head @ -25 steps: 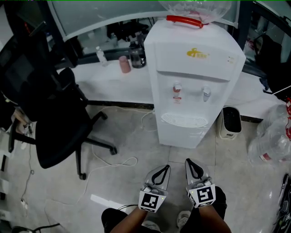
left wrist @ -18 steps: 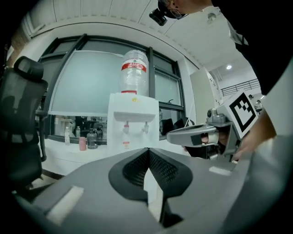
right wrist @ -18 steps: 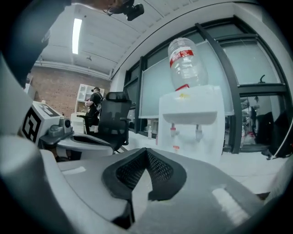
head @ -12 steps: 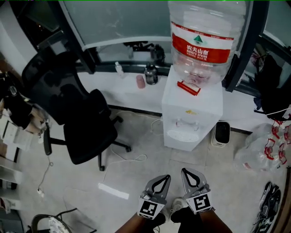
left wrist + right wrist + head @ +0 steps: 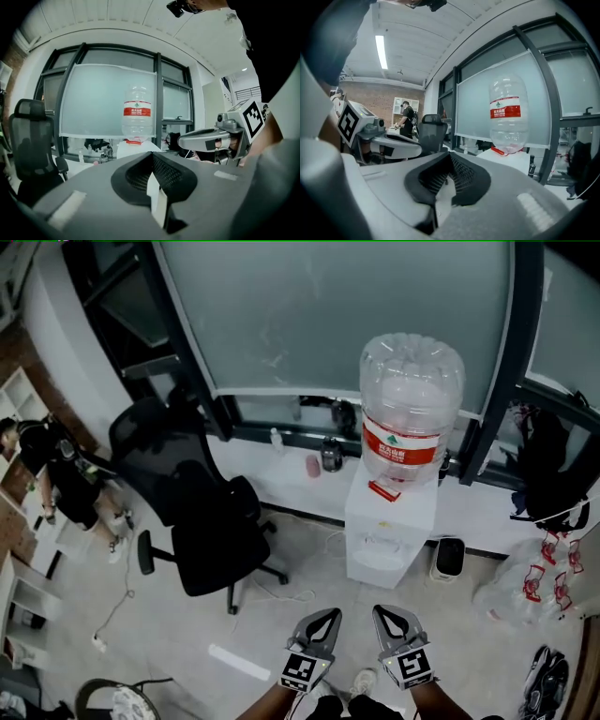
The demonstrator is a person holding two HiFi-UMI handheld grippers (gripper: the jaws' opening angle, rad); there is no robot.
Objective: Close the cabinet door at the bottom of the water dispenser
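The white water dispenser (image 5: 387,532) stands against the window ledge with a large clear bottle (image 5: 411,409) on top. Its lower front, where the cabinet door is, does not show from this steep angle. My left gripper (image 5: 331,613) and right gripper (image 5: 381,609) hang side by side over the floor, well short of the dispenser, both shut and holding nothing. The left gripper view shows shut jaws (image 5: 152,158), the bottle (image 5: 137,111) far ahead and the right gripper (image 5: 211,138) beside them. In the right gripper view the bottle (image 5: 506,115) stands beyond shut jaws (image 5: 449,161).
A black office chair (image 5: 211,521) stands left of the dispenser. A person (image 5: 56,474) is at the far left. A small white unit (image 5: 448,559) and plastic bags (image 5: 525,587) lie right of the dispenser. Bottles and a cup (image 5: 312,465) sit on the ledge; cables (image 5: 112,610) run over the floor.
Both grippers and the head camera have risen together. The dispenser now looks smaller and farther, with the whole bottle in view. The jaws stayed shut.
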